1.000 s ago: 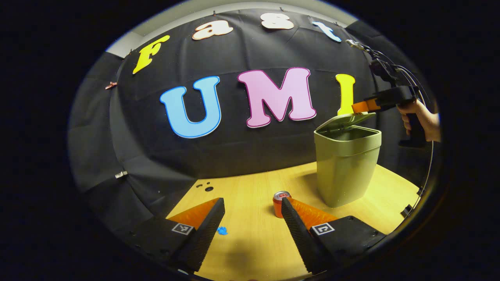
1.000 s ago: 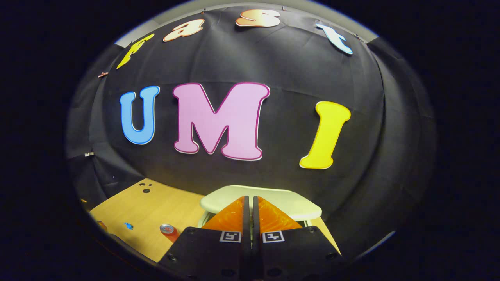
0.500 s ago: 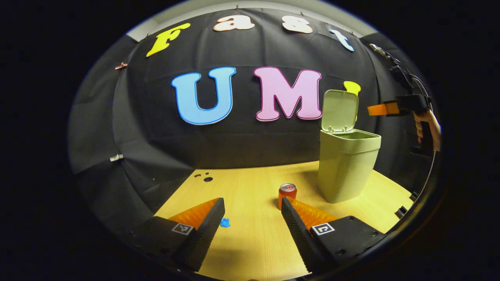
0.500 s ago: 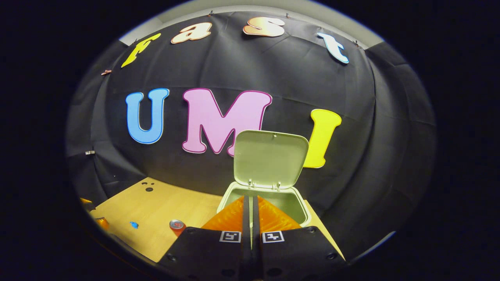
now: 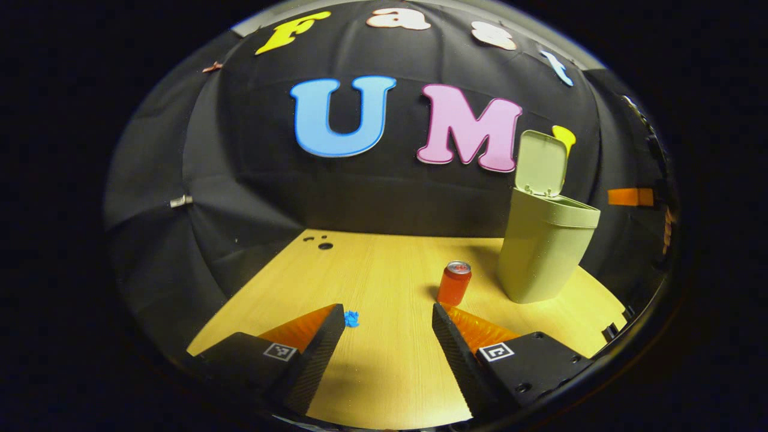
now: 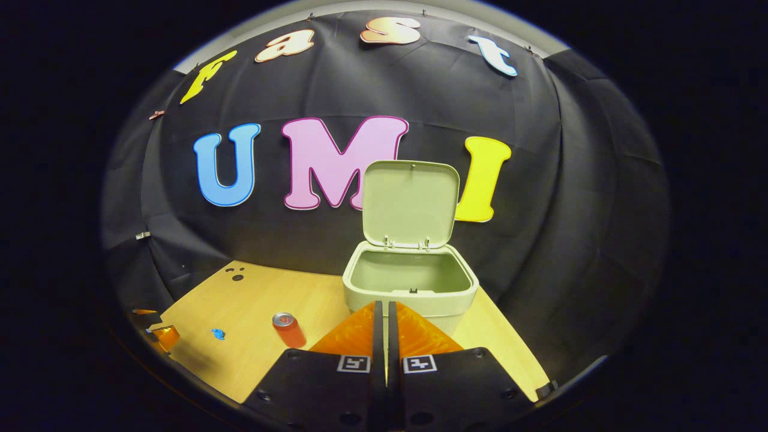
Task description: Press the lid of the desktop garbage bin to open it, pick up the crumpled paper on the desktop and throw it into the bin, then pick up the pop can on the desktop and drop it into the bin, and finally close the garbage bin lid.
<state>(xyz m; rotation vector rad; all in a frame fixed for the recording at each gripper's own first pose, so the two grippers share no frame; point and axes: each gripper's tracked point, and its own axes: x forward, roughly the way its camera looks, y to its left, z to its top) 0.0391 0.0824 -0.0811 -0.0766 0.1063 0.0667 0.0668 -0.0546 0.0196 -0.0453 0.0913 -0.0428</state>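
Observation:
The pale green bin [image 5: 546,252] [image 6: 414,288] stands on the wooden desktop [image 5: 384,270] with its lid [image 6: 411,203] [image 5: 540,163] swung upright and its inside bare. An orange pop can [image 5: 454,283] [image 6: 288,329] stands upright left of the bin. A small blue crumpled paper [image 5: 351,318] [image 6: 218,333] lies on the desktop, just beyond my left gripper's left fingertip. My left gripper [image 5: 389,315] is open above the desktop with nothing between its fingers. My right gripper [image 6: 384,307] is shut and empty, in front of the bin's near rim; it also appears as the right gripper [image 5: 630,197] at the far right of the left gripper view.
Small dark holes [image 5: 321,242] mark the desktop near the back wall. The desktop's right edge [image 5: 612,330] runs close behind the bin. Part of the left gripper [image 6: 157,332] sits at the desktop's left edge in the right gripper view.
The bin lid has sprung from nearly flat to fully upright. My right gripper has drawn back and up from the lid. My left gripper has tilted toward the desktop, with the blue paper now at its fingertip.

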